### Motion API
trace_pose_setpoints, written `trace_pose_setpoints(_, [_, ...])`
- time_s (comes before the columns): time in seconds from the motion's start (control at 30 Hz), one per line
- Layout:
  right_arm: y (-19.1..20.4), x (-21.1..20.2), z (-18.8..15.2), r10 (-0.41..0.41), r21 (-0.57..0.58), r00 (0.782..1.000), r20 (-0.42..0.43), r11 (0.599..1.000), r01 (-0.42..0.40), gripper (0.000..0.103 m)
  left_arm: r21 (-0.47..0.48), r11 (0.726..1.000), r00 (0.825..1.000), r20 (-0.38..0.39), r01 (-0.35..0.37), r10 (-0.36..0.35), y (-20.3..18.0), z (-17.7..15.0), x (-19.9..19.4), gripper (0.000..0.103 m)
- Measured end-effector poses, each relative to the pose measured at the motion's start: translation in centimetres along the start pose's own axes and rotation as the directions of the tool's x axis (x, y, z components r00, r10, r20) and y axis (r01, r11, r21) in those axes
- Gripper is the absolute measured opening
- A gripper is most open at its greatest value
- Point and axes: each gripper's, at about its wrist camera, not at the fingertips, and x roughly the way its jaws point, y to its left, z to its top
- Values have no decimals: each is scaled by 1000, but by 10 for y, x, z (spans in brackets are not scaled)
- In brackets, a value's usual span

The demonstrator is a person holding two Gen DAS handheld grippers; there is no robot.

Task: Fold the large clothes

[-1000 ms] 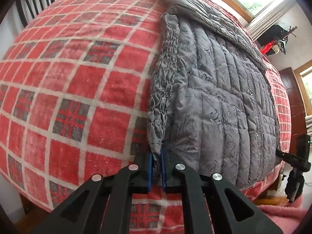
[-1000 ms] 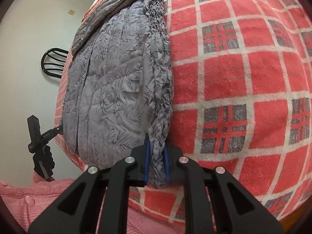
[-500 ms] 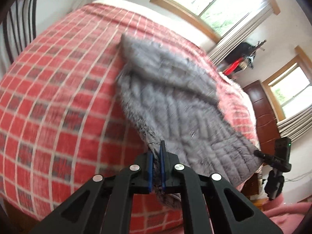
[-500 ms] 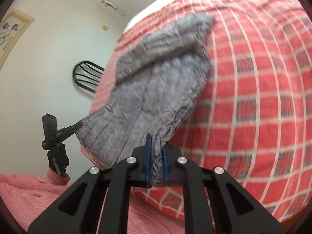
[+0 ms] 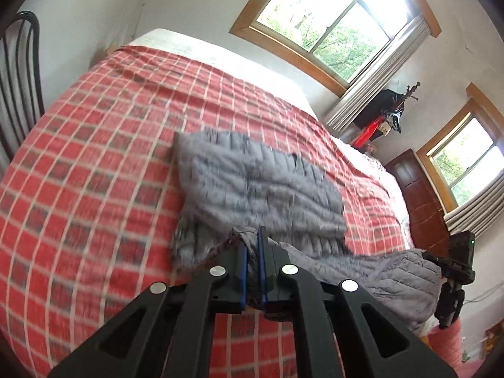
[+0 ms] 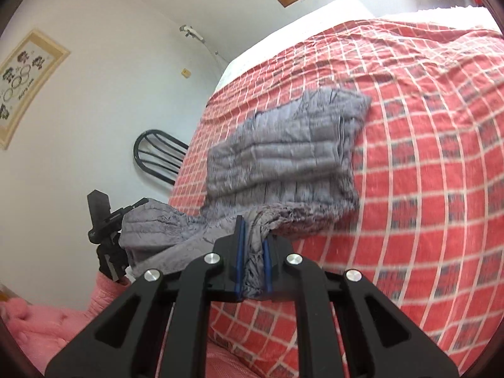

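A grey quilted jacket [image 5: 252, 186] lies on a bed under a red plaid blanket [image 5: 94, 173]. Its near hem is raised off the bed and stretched between both grippers. My left gripper [image 5: 252, 245] is shut on one corner of the hem, grey fabric bunched between its blue pads. My right gripper [image 6: 252, 242] is shut on the other corner of the jacket [image 6: 283, 157]. The far part of the jacket still rests on the blanket [image 6: 425, 157]. In each wrist view the other gripper shows at the far end of the lifted hem [image 5: 453, 271] [image 6: 104, 220].
A black chair [image 5: 15, 78] stands at the bed's left side. Two windows [image 5: 330, 19] with pale curtains, a dark wooden cabinet [image 5: 419, 195] and a framed picture [image 6: 22, 82] line the walls. A pink sleeve [image 6: 41, 318] shows at the bottom left of the right wrist view.
Both grippers have risen and tilted up, lifting the jacket's near hem off the bed. The jacket looks smaller and farther off, and the windows have come into view.
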Motion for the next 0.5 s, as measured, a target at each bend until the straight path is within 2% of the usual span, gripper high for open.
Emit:
trace_pose_setpoints(0.23, [-25, 19, 63, 29, 81, 999, 30, 996, -31, 10, -45, 999, 1000, 7, 27, -27, 14, 64, 45, 6])
trace_pose_setpoints(0.5, [-76, 71, 131, 35, 198, 999, 18, 979, -38, 10, -69, 996, 998, -36, -54, 51, 40, 124, 128, 6])
